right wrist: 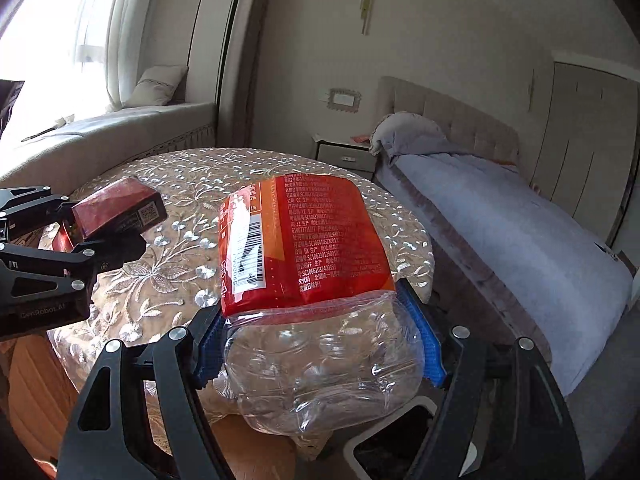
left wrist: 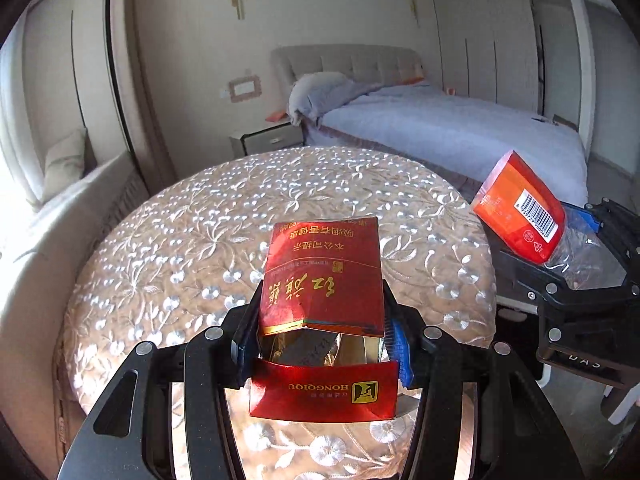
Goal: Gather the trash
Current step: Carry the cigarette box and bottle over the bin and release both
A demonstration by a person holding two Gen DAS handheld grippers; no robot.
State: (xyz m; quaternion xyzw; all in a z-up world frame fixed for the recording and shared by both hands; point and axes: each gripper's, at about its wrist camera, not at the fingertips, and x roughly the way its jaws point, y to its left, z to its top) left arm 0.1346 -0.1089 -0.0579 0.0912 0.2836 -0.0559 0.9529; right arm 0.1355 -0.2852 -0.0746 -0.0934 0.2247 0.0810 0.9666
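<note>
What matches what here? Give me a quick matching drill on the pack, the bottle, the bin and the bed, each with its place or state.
Things:
1. pack
2. bottle
3. bin
4. bed

Places or states:
A. low down, under the right gripper
B. clamped in the left gripper, lid flipped open
C. beyond the round table, covered in grey
D. clear, crushed, red label, clamped in the right gripper

Pairs: 1-B, 2-D, 3-A, 4-C
</note>
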